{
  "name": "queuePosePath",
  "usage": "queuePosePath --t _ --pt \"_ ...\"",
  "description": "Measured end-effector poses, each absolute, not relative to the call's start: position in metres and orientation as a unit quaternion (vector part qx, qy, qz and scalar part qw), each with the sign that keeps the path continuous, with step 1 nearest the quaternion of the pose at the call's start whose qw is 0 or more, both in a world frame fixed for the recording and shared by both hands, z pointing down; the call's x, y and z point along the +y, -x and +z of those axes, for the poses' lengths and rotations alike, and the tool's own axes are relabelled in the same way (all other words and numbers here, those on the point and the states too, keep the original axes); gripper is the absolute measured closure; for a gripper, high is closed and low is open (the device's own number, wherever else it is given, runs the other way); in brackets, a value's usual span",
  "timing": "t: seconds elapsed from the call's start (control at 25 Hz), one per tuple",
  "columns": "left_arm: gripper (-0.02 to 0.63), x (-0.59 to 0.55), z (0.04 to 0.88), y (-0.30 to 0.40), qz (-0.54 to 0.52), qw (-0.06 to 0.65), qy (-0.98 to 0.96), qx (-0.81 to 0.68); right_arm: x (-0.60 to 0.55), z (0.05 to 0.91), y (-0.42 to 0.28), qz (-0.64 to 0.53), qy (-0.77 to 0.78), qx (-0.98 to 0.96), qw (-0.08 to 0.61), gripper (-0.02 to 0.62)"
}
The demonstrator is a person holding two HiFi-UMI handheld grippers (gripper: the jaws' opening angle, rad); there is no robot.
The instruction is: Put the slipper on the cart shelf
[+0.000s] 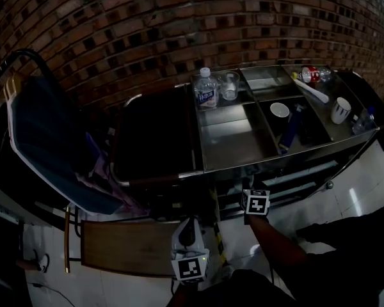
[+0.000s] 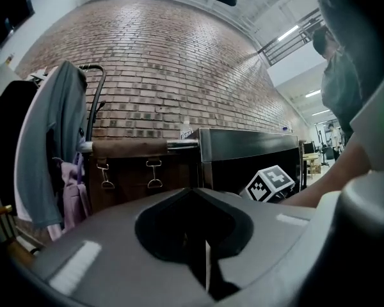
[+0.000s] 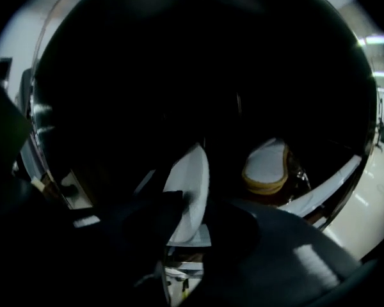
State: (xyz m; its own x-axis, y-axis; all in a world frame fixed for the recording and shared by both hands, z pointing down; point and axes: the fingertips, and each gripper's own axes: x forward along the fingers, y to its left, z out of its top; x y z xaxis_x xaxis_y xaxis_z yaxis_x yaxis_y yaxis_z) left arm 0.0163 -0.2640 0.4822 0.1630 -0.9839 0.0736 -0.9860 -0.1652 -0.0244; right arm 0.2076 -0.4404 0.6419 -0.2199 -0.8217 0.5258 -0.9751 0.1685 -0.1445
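Note:
In the right gripper view a white slipper (image 3: 191,194) stands on its edge between the dark jaws of my right gripper (image 3: 205,219), inside the cart's dim lower shelf. A dark gap shows beside it, so the jaws are open. A second slipper (image 3: 267,167) with a yellow-trimmed sole lies further in on the shelf. From the head view, the right gripper (image 1: 255,201) reaches under the steel cart (image 1: 233,139), its tips hidden. My left gripper (image 1: 187,236) hangs back nearer me, level. Its grey jaws (image 2: 198,235) are shut with nothing in them.
The cart top carries a water bottle (image 1: 207,89), a glass (image 1: 229,86), a bowl (image 1: 280,110) and a mug (image 1: 340,110). A black bin (image 1: 153,139) adjoins the cart's left. A chair draped with blue cloth (image 1: 45,139) and a brown board (image 1: 125,245) stand at left. A brick wall (image 1: 179,24) is behind.

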Motion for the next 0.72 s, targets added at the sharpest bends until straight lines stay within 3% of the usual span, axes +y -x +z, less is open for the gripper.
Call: queuePosePath --t 0.24,0.48,0.72 --pt "0.591 -0.257 0.485 -0.016 0.038 0.018 -0.759 -0.650 -0.446 0.653 -0.213 0.153 -0.623 -0.730 0.237 0.415" --pt "0.591 -0.249 0.487 -0.012 0.039 0.027 -0.753 -0.657 -0.450 0.663 -0.215 0.128 -0.623 -0.726 0.261 0.408" --pt "0.591 -0.245 0.484 -0.015 0.044 0.024 -0.755 -0.654 -0.449 0.655 -0.216 0.119 -0.634 -0.726 0.237 0.395"
